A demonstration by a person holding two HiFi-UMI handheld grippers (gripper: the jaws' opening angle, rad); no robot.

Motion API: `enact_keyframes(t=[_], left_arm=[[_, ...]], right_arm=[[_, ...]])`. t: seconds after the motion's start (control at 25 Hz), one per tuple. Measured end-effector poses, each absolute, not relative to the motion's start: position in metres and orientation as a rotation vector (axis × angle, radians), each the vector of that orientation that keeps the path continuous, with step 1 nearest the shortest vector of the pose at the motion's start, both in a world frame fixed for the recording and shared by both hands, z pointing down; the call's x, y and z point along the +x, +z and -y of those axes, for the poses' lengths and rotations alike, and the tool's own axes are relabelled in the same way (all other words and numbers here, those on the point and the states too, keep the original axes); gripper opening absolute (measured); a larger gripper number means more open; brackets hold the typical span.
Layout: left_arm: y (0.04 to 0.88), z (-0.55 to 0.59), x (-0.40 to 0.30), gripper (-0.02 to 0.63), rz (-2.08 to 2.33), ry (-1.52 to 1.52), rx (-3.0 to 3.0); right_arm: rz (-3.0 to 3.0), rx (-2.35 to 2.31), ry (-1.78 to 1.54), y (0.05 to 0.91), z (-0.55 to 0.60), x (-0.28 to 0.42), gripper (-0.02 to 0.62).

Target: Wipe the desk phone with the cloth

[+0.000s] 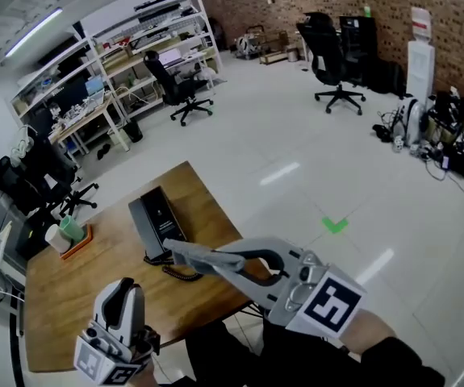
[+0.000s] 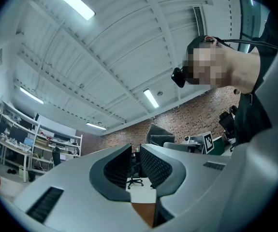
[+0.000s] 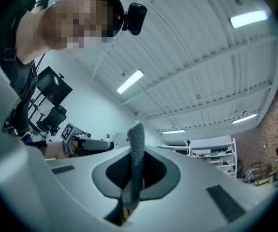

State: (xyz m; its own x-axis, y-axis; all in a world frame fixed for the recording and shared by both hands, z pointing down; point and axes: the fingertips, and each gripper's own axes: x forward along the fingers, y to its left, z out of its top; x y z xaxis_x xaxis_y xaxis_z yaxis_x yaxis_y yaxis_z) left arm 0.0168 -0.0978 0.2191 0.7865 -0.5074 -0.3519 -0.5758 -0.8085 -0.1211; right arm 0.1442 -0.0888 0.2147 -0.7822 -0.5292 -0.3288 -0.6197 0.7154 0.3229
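Observation:
The black desk phone (image 1: 159,220) lies on the wooden desk (image 1: 62,297), its coiled cord (image 1: 180,274) at its near end. My right gripper (image 1: 181,252) reaches in from the lower right, its tip just over the phone's near end. It is shut on a grey cloth (image 3: 136,158) that sticks up between its jaws. My left gripper (image 1: 123,297) stands above the desk's near edge, left of the phone and apart from it. In the left gripper view its jaws (image 2: 135,166) stand together with only a thin slit, nothing between them.
A cup and a green object sit on an orange tray (image 1: 72,236) at the desk's far left. A black office chair (image 1: 42,176) stands behind the desk, two more (image 1: 179,87) (image 1: 332,55) farther off. Shelves (image 1: 135,39) line the back wall.

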Motion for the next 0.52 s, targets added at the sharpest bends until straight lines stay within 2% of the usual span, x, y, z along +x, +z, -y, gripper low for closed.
enact_keyframes(t=[0.24, 0.52], left_arm=[[0.227, 0.091, 0.043, 0.040, -0.768, 0.519, -2.919], [0.233, 0.089, 0.069, 0.040, -0.727, 0.456, -2.921]], right_arm=[[-2.678, -0.898, 0.633, 0.206, 0.080, 0.156, 0.024], [-2.700, -0.881, 0.620, 0.212, 0.079, 0.161, 0.023]])
